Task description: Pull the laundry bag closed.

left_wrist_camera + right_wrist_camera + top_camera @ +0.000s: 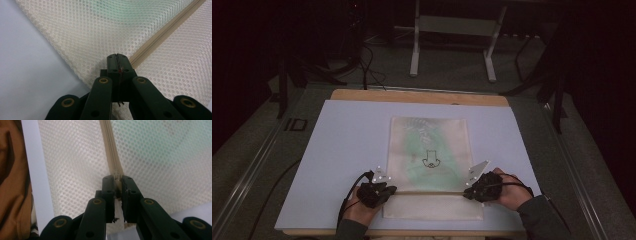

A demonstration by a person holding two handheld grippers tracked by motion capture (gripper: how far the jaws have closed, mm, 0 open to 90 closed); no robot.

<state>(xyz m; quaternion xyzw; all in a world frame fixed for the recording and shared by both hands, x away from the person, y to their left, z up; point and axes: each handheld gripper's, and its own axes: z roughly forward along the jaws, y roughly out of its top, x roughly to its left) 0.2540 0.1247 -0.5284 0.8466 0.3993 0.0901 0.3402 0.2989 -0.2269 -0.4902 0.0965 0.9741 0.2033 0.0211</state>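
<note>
A cream mesh bag (429, 145) lies flat on the white board (342, 150), with something green and a small black drawing showing through it. A beige zipper (160, 37) runs across the bag near its front end. My left gripper (388, 190) is at the bag's left edge, and its jaws (117, 58) are pressed together on the mesh at the zipper's end. My right gripper (468, 192) is at the bag's right edge. In the right gripper view its jaws (117, 180) pinch a small beige zipper pull, and the zipper (110, 150) runs straight away from them.
The white board rests on a wooden table (412, 96). Behind it stand the legs of a metal frame (414, 50) and some cables on a dark floor. A brown sleeve (12, 182) is at the left of the right gripper view.
</note>
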